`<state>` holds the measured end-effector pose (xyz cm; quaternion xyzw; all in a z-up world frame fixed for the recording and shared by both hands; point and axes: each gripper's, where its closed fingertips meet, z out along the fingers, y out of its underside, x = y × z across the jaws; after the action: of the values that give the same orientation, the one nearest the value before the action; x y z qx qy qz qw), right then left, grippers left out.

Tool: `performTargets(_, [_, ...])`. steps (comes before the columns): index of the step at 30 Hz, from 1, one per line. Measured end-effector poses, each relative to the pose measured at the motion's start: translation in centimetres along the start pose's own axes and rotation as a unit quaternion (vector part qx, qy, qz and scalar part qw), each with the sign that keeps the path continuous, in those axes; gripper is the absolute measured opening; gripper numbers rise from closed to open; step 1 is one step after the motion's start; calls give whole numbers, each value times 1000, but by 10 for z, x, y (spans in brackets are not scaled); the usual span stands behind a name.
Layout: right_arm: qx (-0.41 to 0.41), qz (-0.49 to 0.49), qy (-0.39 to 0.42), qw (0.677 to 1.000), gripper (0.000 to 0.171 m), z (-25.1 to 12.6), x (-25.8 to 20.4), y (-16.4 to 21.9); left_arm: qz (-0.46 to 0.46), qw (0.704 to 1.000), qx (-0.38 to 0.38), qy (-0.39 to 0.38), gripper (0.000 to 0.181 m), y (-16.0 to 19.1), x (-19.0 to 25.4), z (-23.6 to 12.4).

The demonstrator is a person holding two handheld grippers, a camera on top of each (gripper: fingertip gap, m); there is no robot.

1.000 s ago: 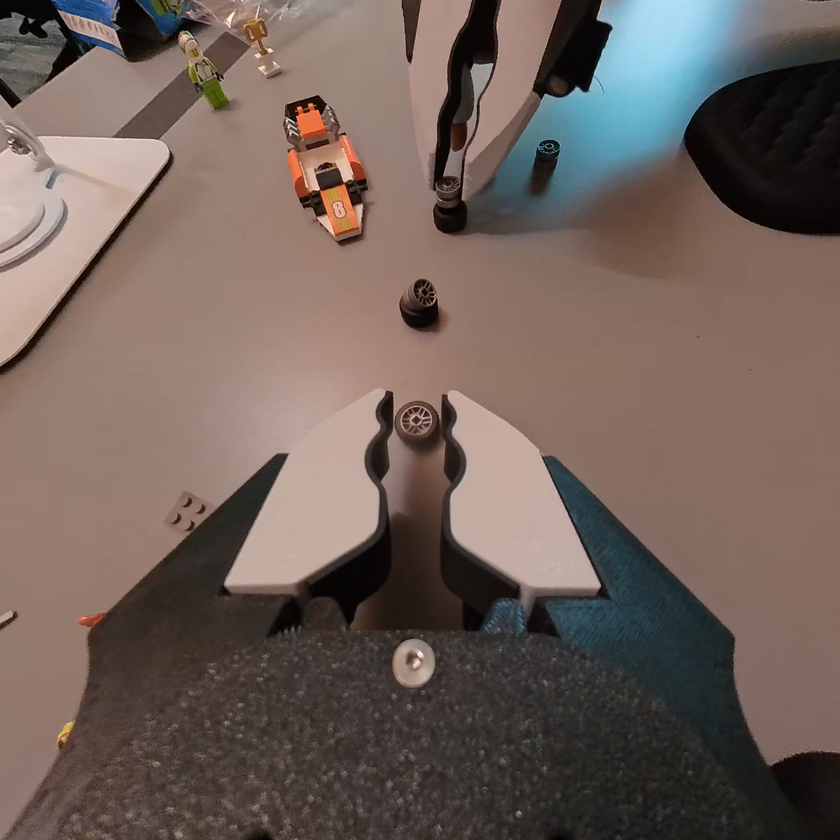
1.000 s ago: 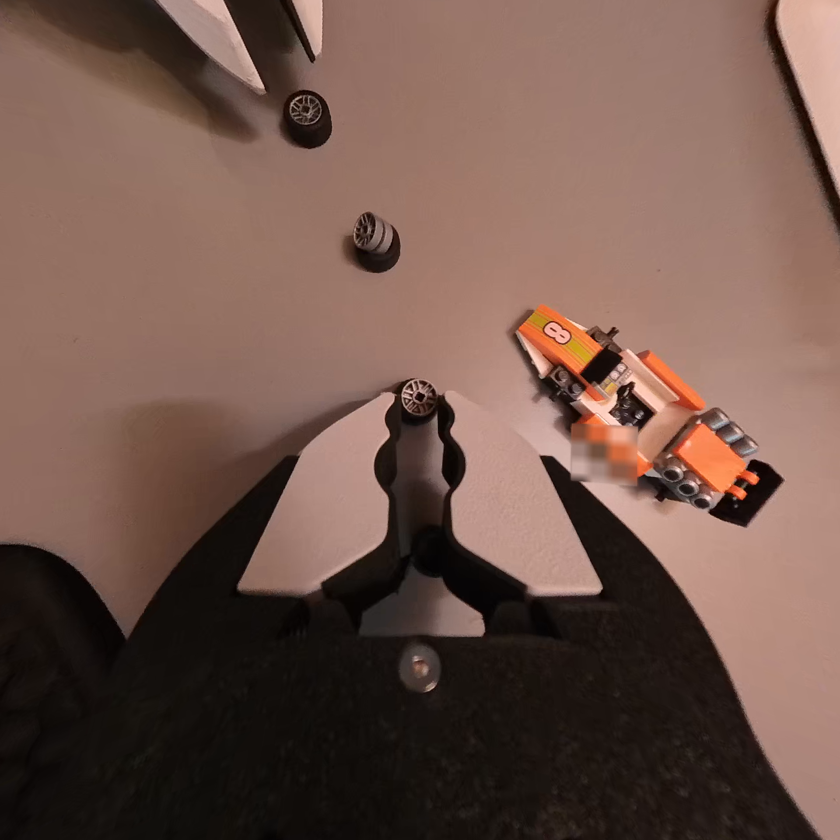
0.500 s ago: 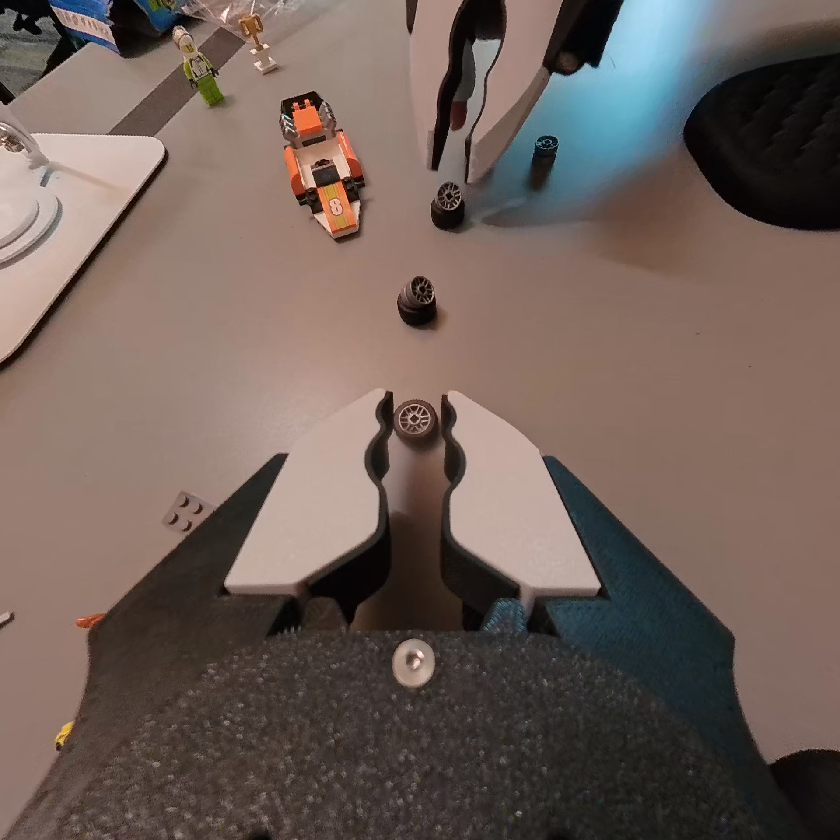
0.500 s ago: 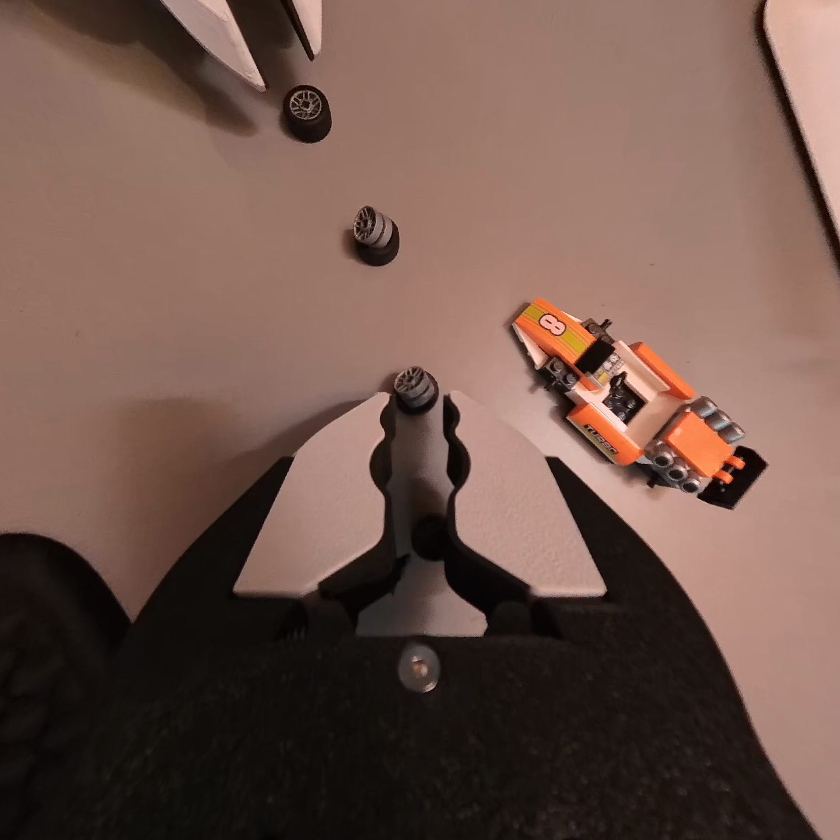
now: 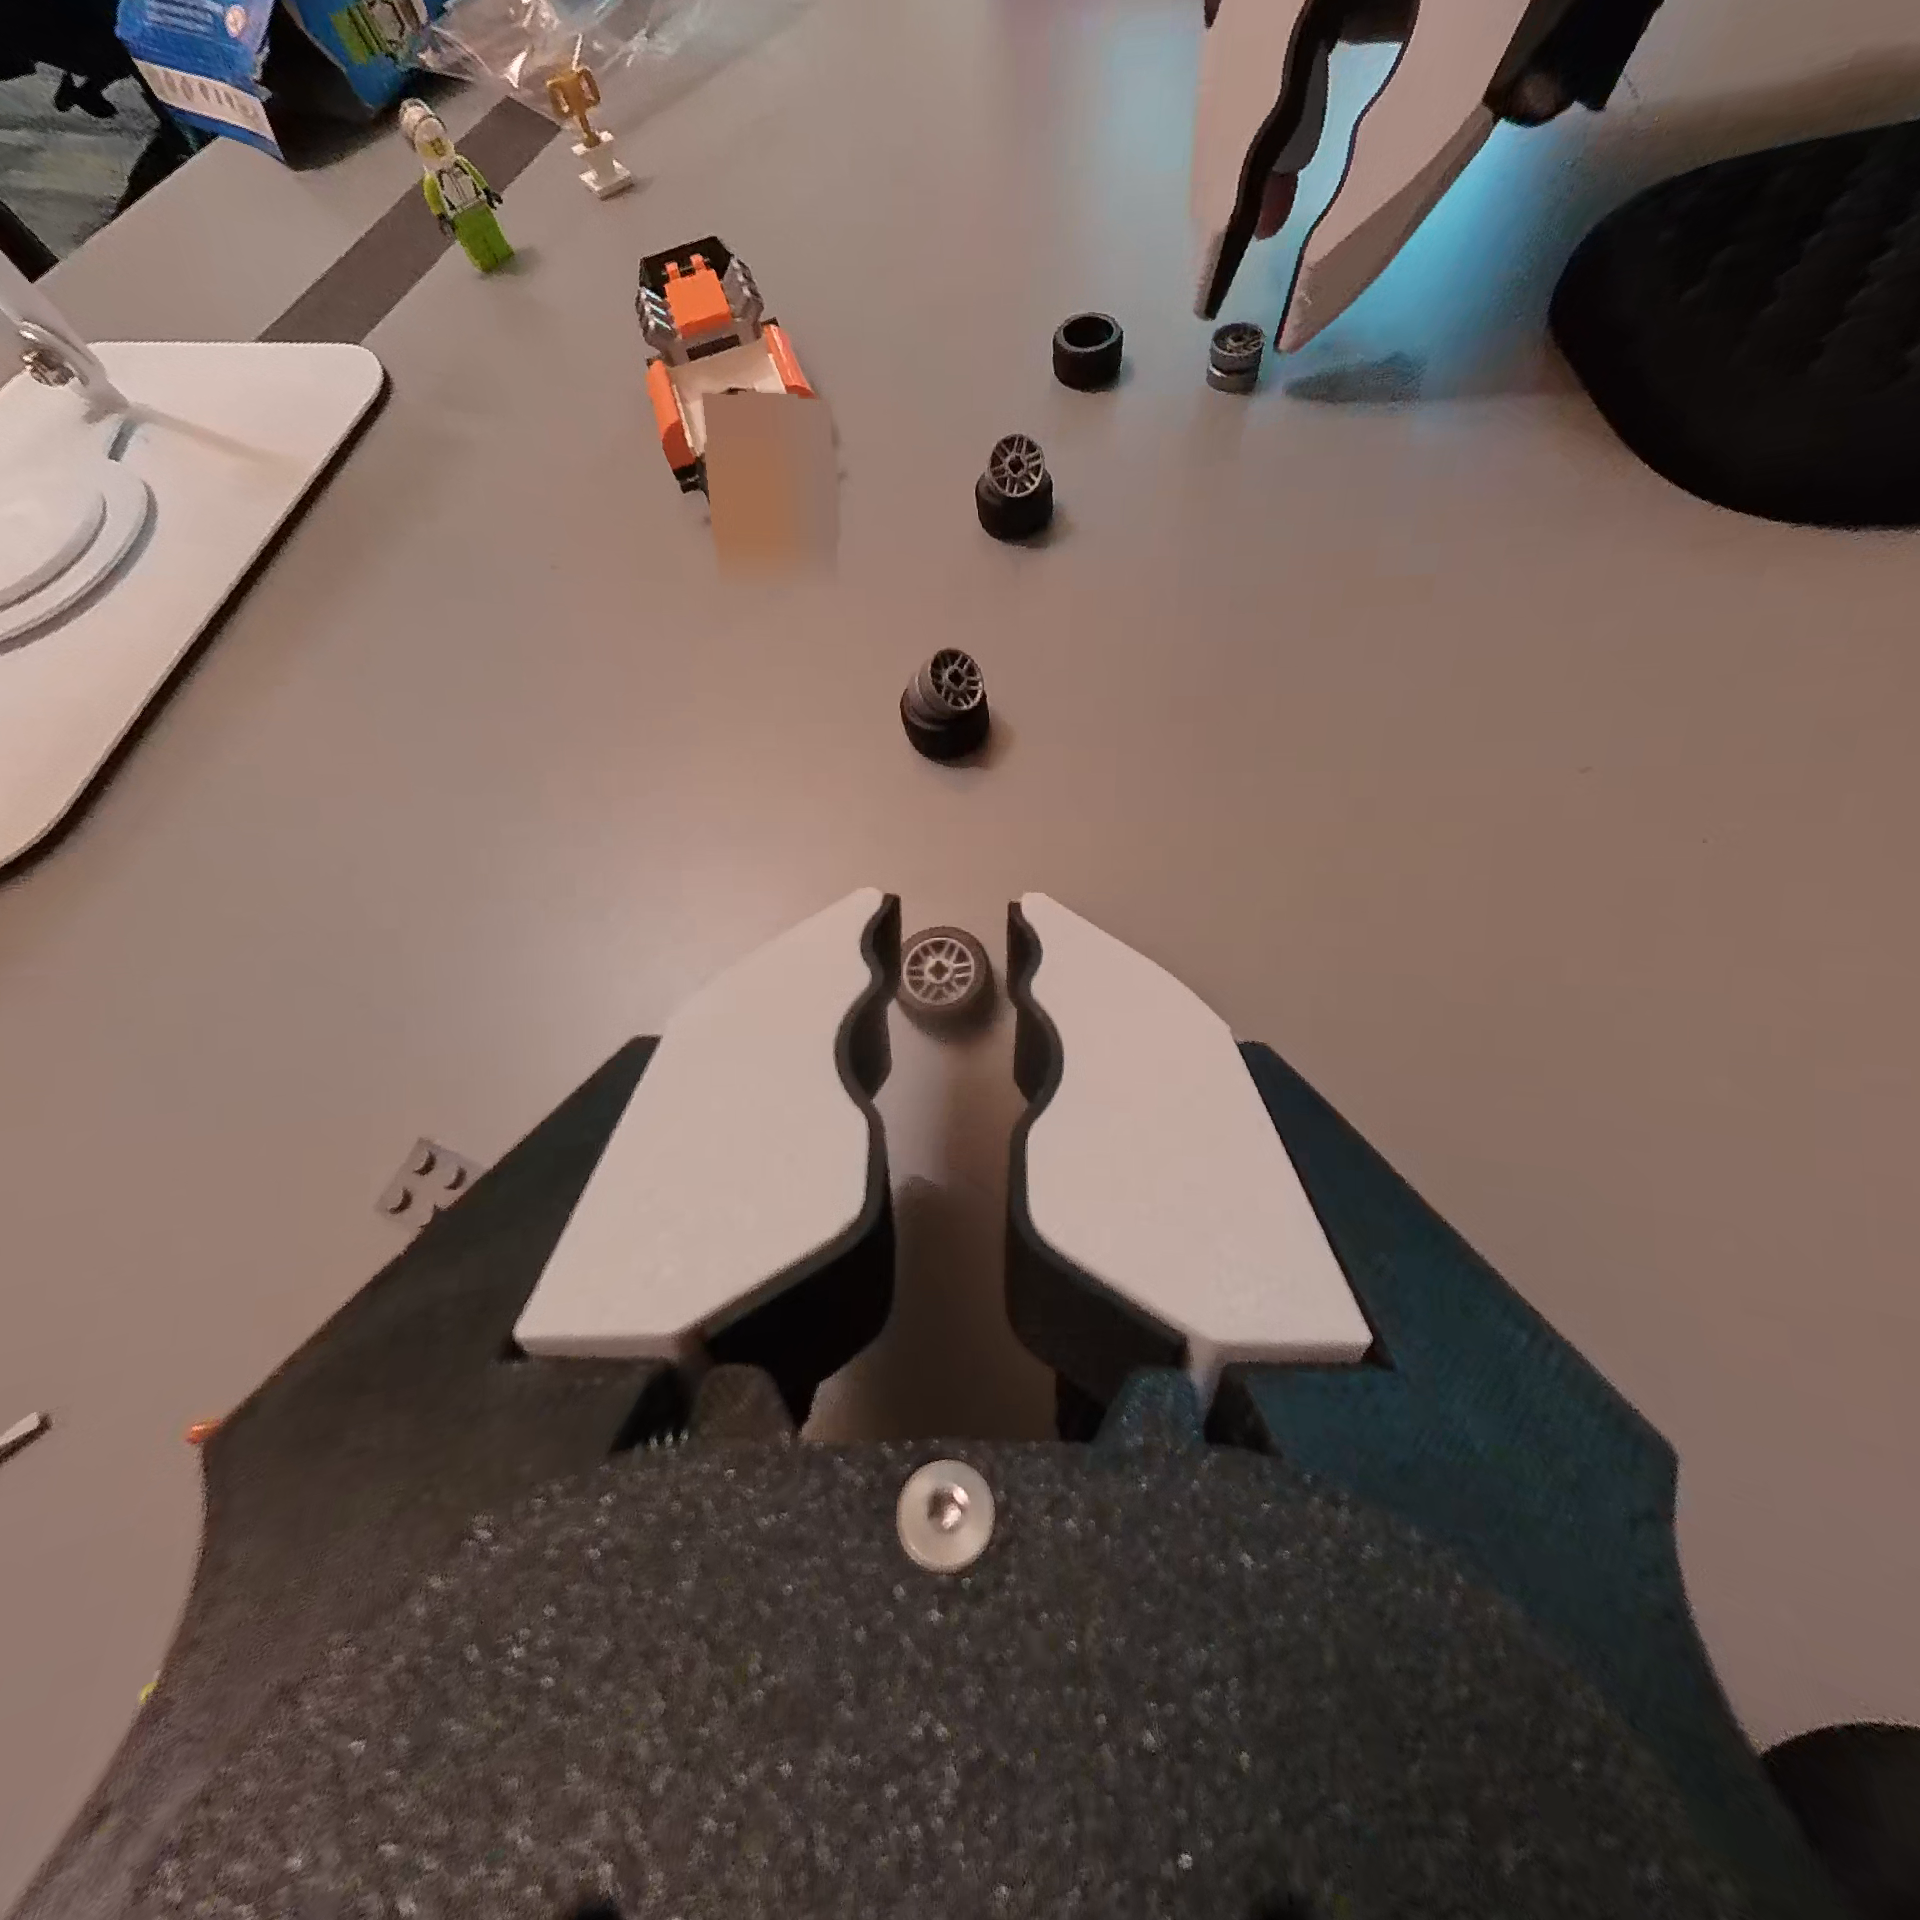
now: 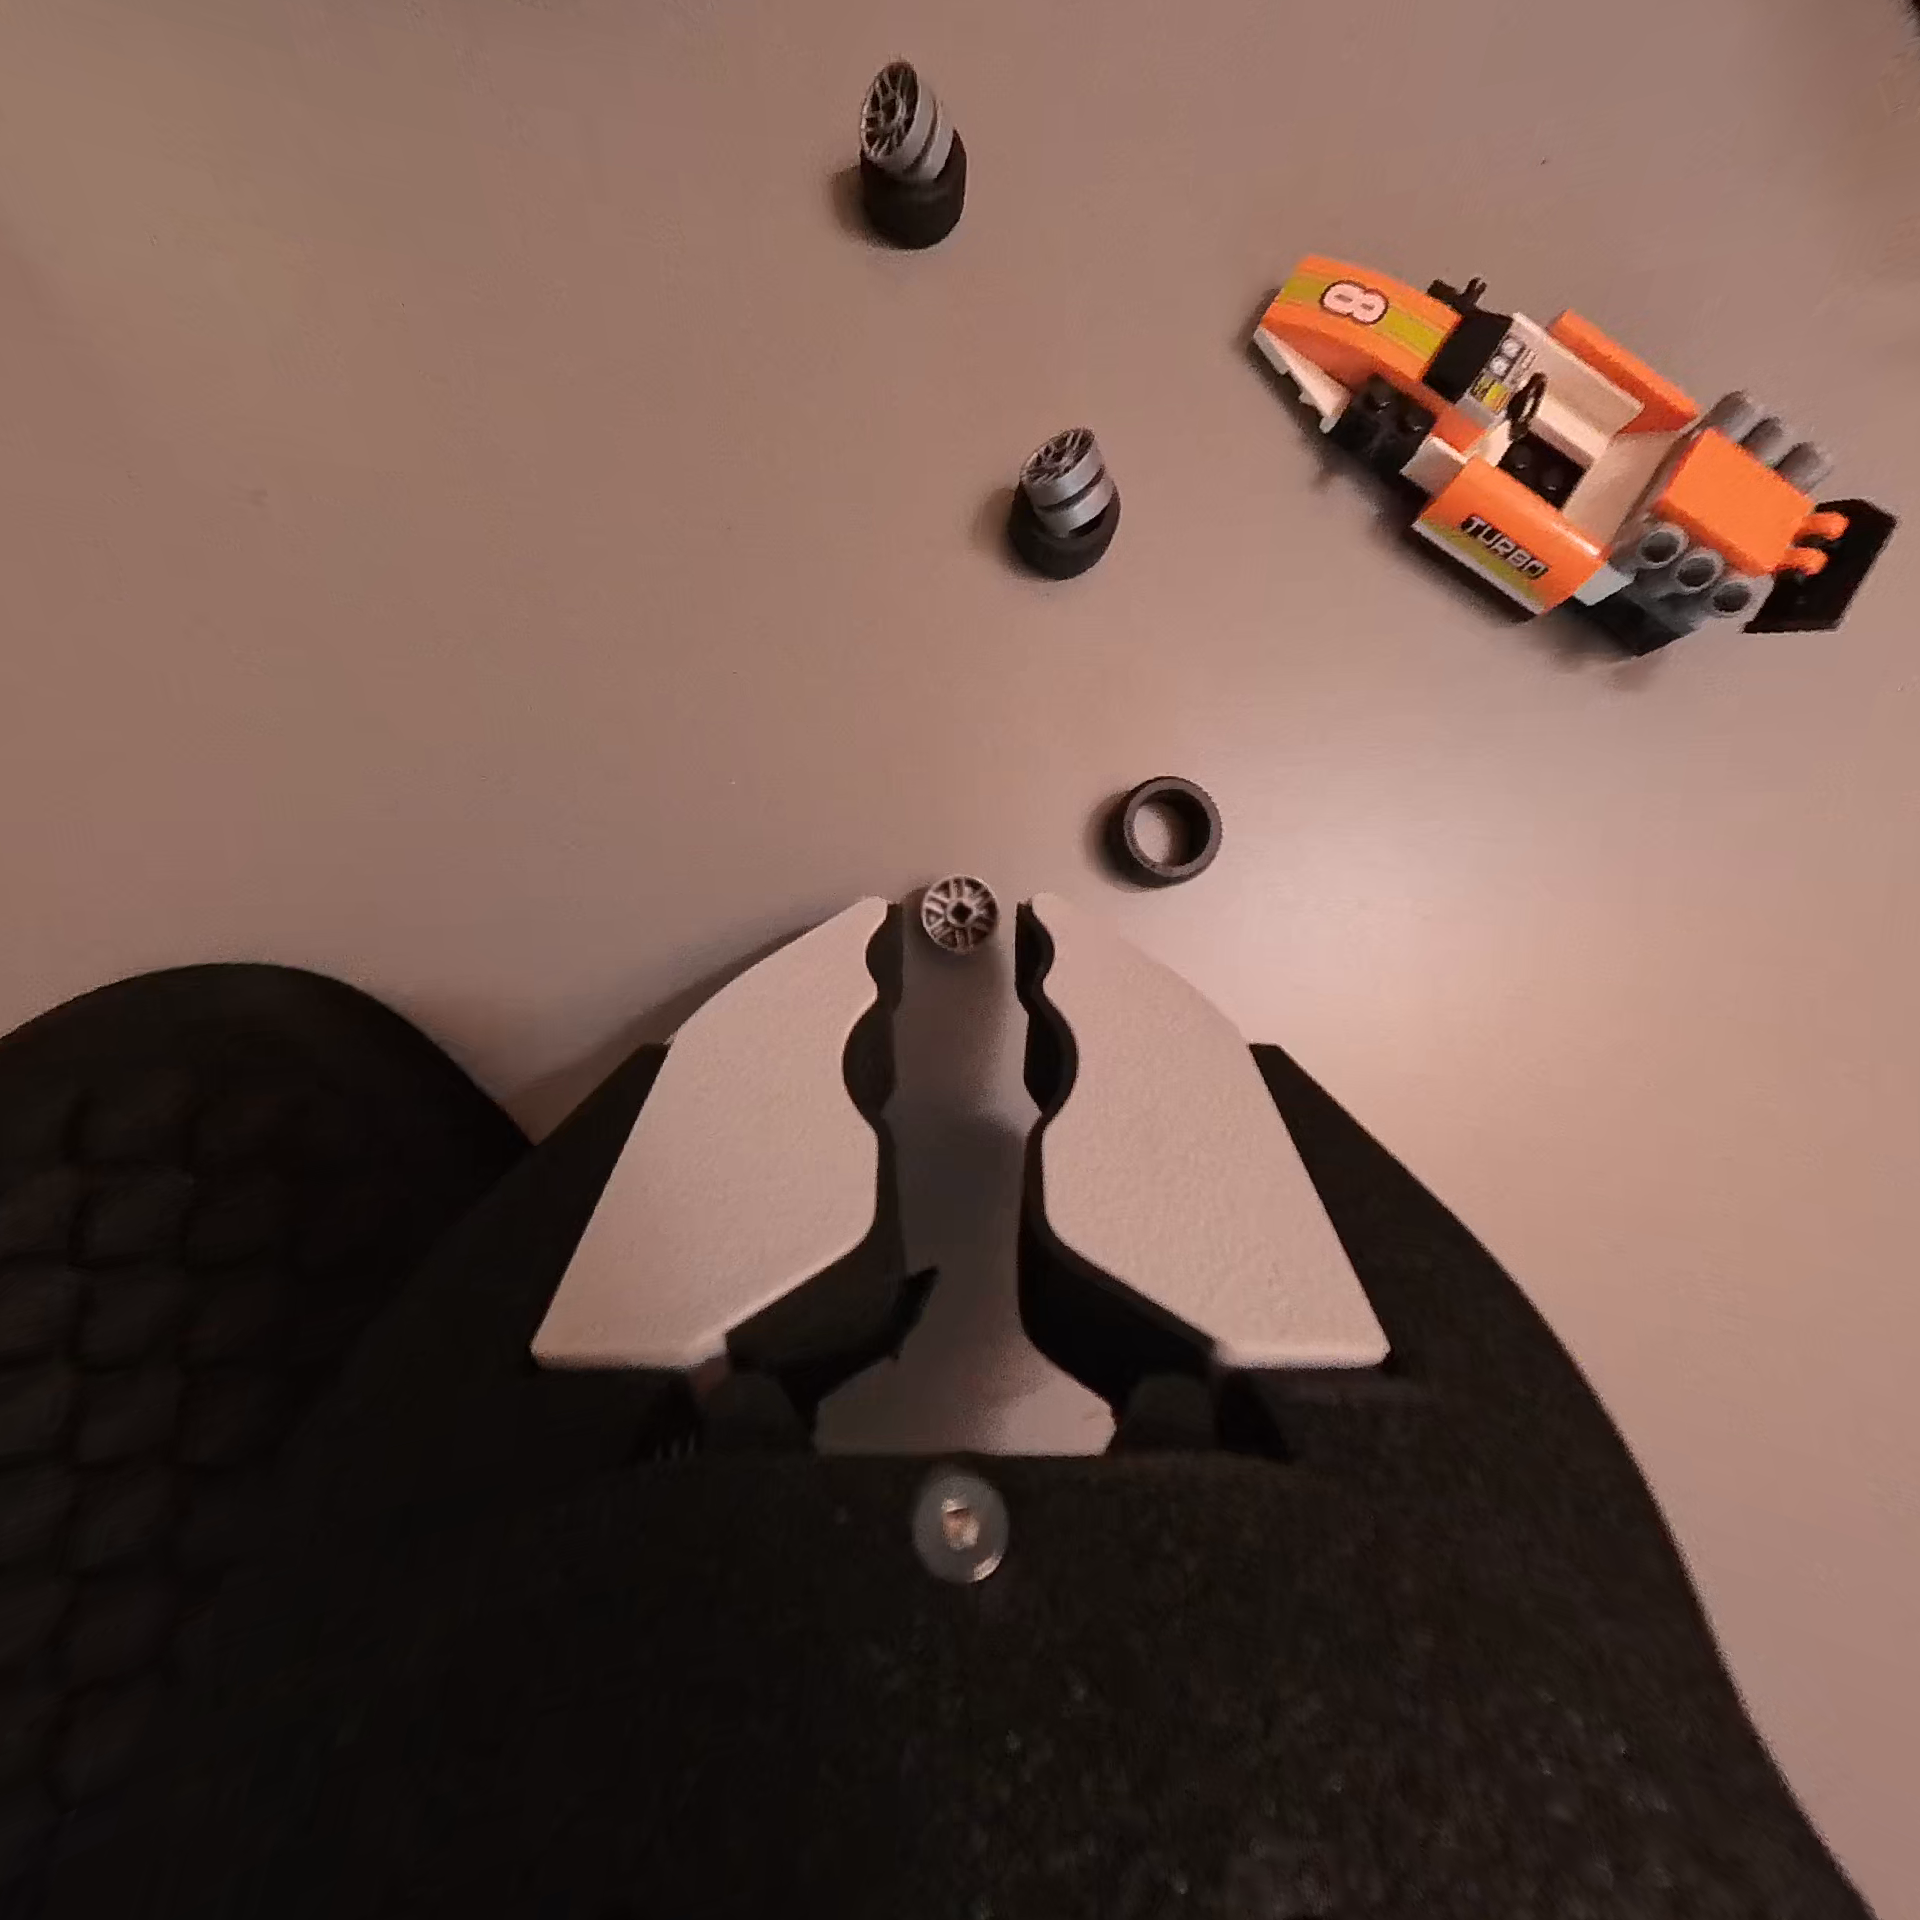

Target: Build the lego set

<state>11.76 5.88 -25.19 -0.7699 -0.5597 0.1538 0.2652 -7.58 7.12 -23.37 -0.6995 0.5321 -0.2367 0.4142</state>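
My left gripper (image 5: 943, 909) is slightly open over the grey table. A small wheel with a grey spoked rim (image 5: 943, 977) lies between its tips, with a gap on each side. My right gripper (image 6: 956, 904) is open around a loose grey rim (image 6: 958, 914). In the left wrist view it (image 5: 1247, 327) hangs above that rim (image 5: 1236, 358). An empty black tyre (image 6: 1169, 831) lies just right of it. Two wheels, rims sitting askew on tyres (image 6: 1065, 504) (image 6: 909, 156), stand farther out. The orange and white car body (image 6: 1558, 457) has no wheels on it.
A white board (image 5: 156, 499) lies at the left. A green minifigure (image 5: 462, 197), a gold trophy piece (image 5: 592, 125) and boxes stand at the far left. A black textured pad (image 5: 1766, 343) is at the right. A grey 2x2 plate (image 5: 426, 1190) lies by my left gripper. My hands' fingertips stand some 20 centimeters from each other.
My right gripper opened and lifted off the wheel it was on, then moved sideways to the loose rim beside the empty tyre. My left gripper has hardly moved.
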Motion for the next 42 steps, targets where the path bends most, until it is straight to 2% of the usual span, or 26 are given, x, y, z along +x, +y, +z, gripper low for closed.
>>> performTargets(7, [7, 6, 0, 1000, 15, 3, 4, -3, 0, 1000, 3, -5, 18, -1, -1, -2])
performTargets(11, [31, 10, 35, 999, 15, -2, 33, -17, 2, 1000, 0, -3, 18, 0, -1, -1])
performTargets(15, [21, 13, 26, 999, 15, 6, 44, -16, 2, 1000, 4, -9, 18, -2, -2, -3])
performTargets(37, [24, 13, 7, 1000, 17, 11, 40, -16, 3, 1000, 1, -6, 18, -1, -1, -2])
performTargets(42, [45, 9, 13, 999, 22, 2, 39, -28, 3, 1000, 4, -6, 18, -2, -1, -2])
